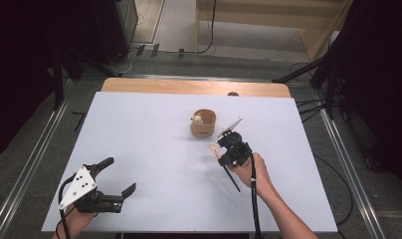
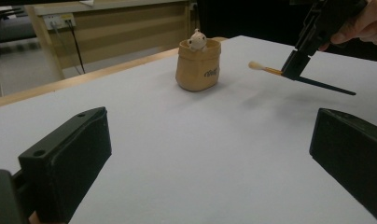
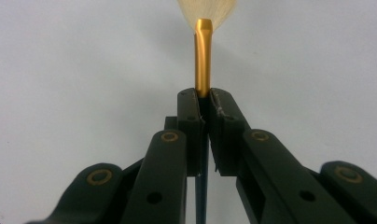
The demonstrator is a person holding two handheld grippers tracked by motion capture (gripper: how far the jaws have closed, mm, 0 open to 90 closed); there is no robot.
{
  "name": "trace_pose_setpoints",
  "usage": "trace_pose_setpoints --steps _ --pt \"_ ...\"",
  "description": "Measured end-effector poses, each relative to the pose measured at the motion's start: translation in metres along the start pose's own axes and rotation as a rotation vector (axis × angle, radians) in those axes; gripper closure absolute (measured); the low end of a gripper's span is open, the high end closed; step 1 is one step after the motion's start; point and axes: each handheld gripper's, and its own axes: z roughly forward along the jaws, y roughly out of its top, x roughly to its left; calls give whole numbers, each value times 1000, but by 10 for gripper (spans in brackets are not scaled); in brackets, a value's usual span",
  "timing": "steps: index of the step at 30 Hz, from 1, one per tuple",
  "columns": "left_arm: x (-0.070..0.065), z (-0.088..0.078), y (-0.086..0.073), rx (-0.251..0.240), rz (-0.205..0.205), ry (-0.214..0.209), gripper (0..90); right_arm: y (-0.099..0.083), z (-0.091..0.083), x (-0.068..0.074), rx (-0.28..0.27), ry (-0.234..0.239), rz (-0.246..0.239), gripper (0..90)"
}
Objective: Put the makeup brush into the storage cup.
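Pale, matte and smooth, the white worktop [image 1: 154, 149] has a strip of bare wood along its far edge. Nearest the person, the left tool [image 1: 120, 177] lies low near the front-left corner, its blocky black jaws spread wide with nothing between them. Further in, the right tool [image 1: 220, 151] is clamped tight on a slim brush [image 3: 203, 60]: a shiny gold metal collar, a fan of pale bristles beyond the jaws, and a thin dark handle trailing back behind them. The brush hangs clear of the surface. Just past it stands a small tan pot [image 2: 198, 70], soft-looking like a sack, with a cream figure [image 2: 196, 40] peeking from its rim. Dark lettering marks the pot's front, too blurred to read.
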Motion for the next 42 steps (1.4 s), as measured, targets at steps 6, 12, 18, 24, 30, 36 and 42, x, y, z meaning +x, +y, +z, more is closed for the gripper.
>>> trace_pose_setpoints --steps 6,12,18,24,30,36,42 --pt "0 0 0 4 1 0 0 -3 -9 -2 -56 7 -2 846" --pt "0 0 0 3 1 1 0 -9 -11 -4 -111 8 -13 846" --pt "-1 1 -1 8 3 1 0 -13 -16 -6 -163 20 -12 847" --pt "-1 1 -1 10 2 2 0 -15 -22 -9 -229 33 -24 847" --pt "-1 1 -1 14 5 4 0 -16 -26 -8 -283 42 -35 847" --pt "-1 1 -1 14 2 5 0 -16 -32 -6 -336 44 -50 847" --pt "0 1 -1 13 2 5 0 -17 -36 -5 -382 50 -62 847"
